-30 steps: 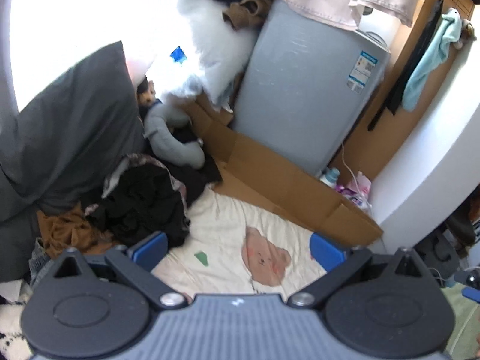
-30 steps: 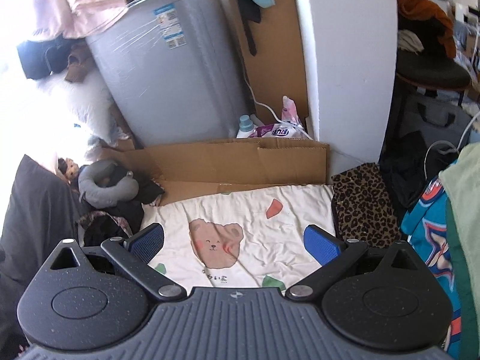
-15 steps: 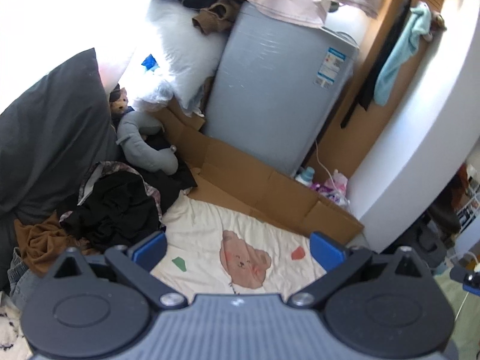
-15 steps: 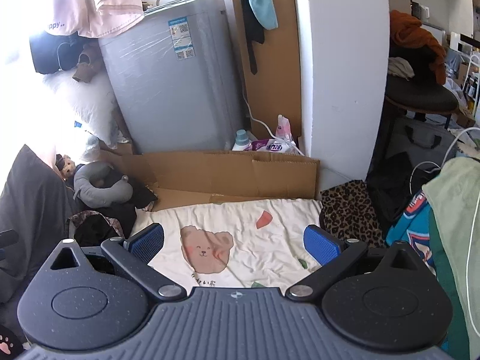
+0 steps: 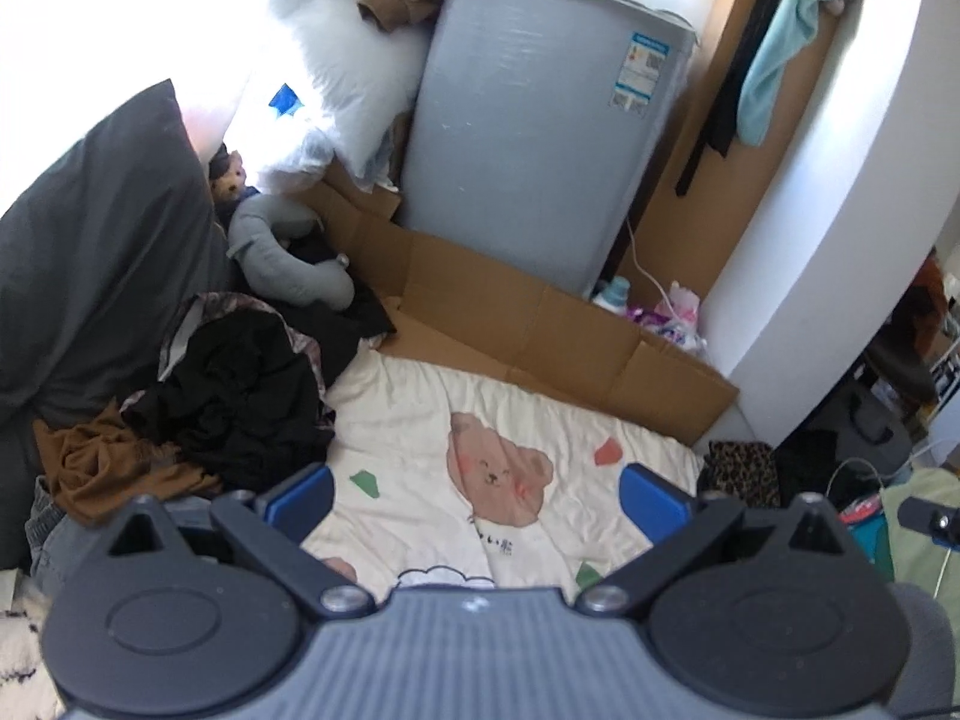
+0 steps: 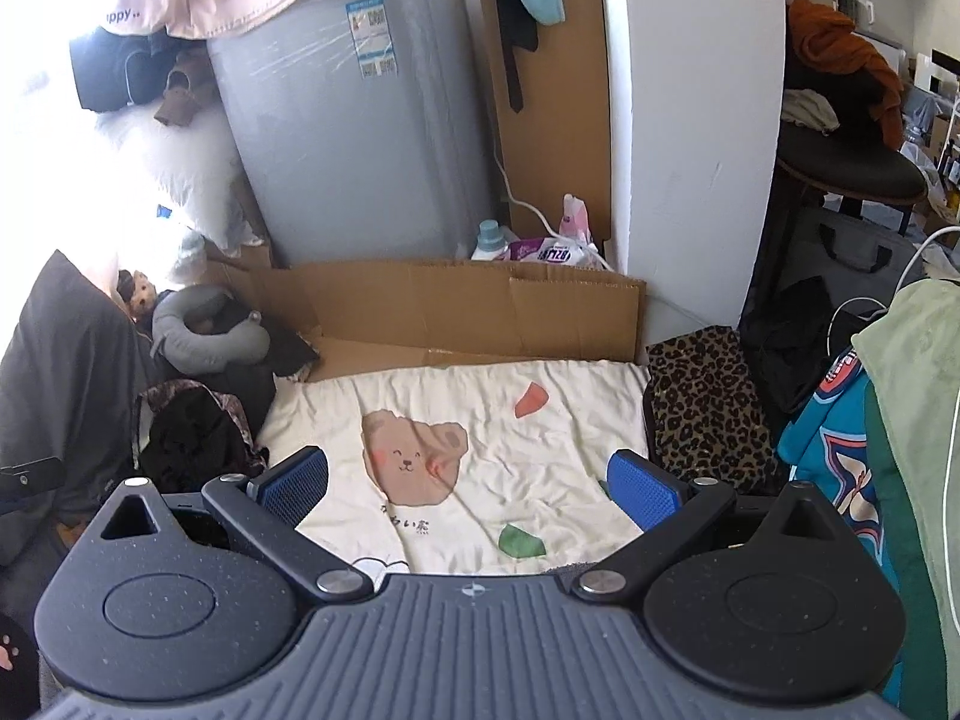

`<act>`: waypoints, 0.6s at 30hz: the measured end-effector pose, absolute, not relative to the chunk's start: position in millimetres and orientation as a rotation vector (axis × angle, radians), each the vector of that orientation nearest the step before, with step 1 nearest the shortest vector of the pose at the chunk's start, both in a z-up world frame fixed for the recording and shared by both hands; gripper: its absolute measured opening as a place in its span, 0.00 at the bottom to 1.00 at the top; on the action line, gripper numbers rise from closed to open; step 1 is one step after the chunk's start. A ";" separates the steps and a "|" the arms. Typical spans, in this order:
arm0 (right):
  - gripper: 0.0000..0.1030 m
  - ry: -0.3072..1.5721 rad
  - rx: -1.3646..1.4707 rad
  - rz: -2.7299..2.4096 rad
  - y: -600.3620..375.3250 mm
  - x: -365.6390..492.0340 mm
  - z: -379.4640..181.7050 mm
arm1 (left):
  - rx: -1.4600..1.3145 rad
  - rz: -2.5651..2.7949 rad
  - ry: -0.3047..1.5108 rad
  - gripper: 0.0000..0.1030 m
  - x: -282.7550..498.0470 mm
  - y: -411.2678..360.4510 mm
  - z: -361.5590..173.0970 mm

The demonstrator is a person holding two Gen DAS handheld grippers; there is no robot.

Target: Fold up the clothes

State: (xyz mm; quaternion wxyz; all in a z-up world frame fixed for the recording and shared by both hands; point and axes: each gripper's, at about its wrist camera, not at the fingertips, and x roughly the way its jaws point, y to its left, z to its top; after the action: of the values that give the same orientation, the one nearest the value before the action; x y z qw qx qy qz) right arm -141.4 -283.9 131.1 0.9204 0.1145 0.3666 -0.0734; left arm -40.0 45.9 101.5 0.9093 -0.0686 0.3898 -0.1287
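A cream blanket (image 5: 432, 420) (image 6: 540, 450) printed with a brown bear lies flat on the floor below both grippers. A heap of black clothes (image 5: 240, 396) (image 6: 186, 432) sits at its left edge, with a brown garment (image 5: 102, 468) beside it. A leopard-print garment (image 5: 741, 471) (image 6: 702, 402) lies at the blanket's right edge, next to a teal printed one (image 6: 840, 468). My left gripper (image 5: 477, 501) hangs open over the blanket, nothing between its blue pads. My right gripper (image 6: 468, 483) is also open and empty above the blanket.
A grey washing machine (image 5: 540, 138) (image 6: 354, 138) stands behind a flattened cardboard sheet (image 5: 540, 324) (image 6: 468, 312). A dark pillow (image 5: 90, 252), grey neck pillow (image 5: 282, 252) and white pillow (image 5: 348, 78) crowd the left. A white wall column (image 6: 696, 120) and a chair (image 6: 852, 168) stand right.
Both grippers have drifted slightly, the left view swinging so more of the blanket and the leopard garment show. Both stayed open and empty.
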 end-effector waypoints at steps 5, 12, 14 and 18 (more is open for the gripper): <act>0.99 0.790 0.213 -0.119 -279.3 -132.2 121.0 | -0.146 -0.258 0.828 0.99 -36.5 38.3 91.0; 0.99 0.839 0.216 -0.105 -272.0 -115.7 94.0 | -0.138 -0.242 0.912 0.99 -26.7 26.0 68.9; 0.99 0.849 0.220 -0.098 -269.4 -112.8 86.9 | -0.117 -0.247 0.931 0.99 -27.2 20.5 63.6; 0.99 0.861 0.225 -0.092 -264.4 -108.6 74.8 | -0.059 -0.250 0.938 0.99 -27.8 10.5 57.7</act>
State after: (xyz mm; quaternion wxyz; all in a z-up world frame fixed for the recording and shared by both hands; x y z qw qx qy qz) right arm -108.6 -264.4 74.8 0.9017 0.1087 0.4162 -0.0444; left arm -27.8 10.5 57.7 0.8841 -0.0286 0.4508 -0.1201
